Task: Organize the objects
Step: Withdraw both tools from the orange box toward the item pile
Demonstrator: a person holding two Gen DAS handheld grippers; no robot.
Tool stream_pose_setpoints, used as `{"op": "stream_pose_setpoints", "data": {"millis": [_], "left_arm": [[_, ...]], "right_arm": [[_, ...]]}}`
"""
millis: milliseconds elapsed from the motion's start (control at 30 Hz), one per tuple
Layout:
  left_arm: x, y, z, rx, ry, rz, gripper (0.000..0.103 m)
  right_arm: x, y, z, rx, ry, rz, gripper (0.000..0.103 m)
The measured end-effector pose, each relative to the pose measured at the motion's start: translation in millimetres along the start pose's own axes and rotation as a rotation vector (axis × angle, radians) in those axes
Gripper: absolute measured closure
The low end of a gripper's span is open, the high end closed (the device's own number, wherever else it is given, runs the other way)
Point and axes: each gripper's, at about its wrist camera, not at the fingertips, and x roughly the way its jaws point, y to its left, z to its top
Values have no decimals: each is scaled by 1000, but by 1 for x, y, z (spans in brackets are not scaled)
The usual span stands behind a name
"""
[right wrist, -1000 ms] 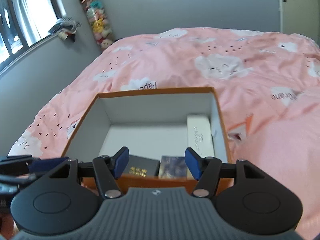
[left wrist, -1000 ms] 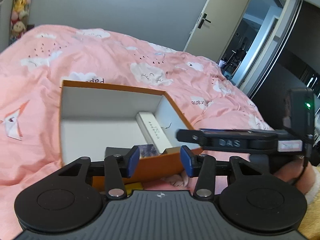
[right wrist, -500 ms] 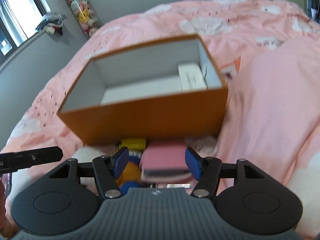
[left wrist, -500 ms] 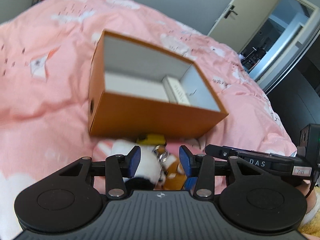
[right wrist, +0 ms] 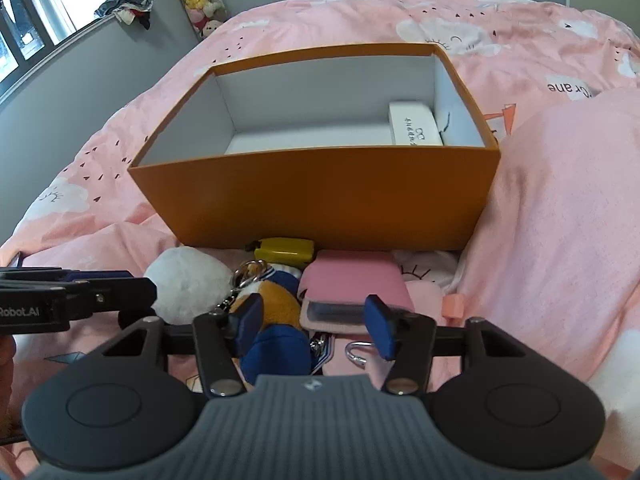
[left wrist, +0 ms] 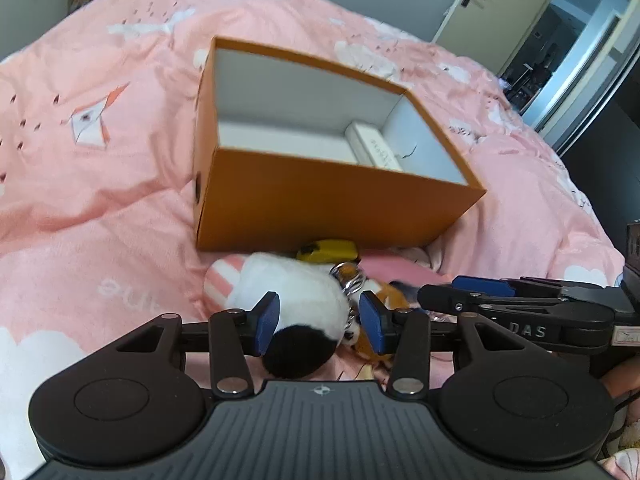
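While both grippers hang over pile at orange box (right wrist: pixel 320 200) near wall: left gripper (left wrist: pixel 319 322) opening, straddles white-black plush (left wrist: pixel 296 300), pads not pressing; plush long axis runs toward box. Right gripper (right wrist: pixel 316 324) closing, nothing pinched; pink case (right wrist: pixel 352 280) just ahead, broadside. Left nearer plush.

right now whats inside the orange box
The orange box holds a long white carton with printed text, lying along its right wall, on a white floor. The near wall hides the front strip of the floor, so anything lying there cannot be seen.
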Motion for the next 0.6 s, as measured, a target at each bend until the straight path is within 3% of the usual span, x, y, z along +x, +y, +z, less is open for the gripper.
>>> {"op": "stream_pose_setpoints", "data": {"millis": [233,367,467,600], "left_arm": [[7,-26,4,124,5,-52,51],[16,-40,5,182,24,-62,51],[21,-45,5,197,33,-66,51],[25,-48,1,203,49,-70,51]], "right_arm": [[1,-22,1,83,37,-95,46],[-2,-26,-4,56,80,-127,45],[-1,-31,-12,60,116,-141,37],[10,-51,-14,166,163,-111,36]]}}
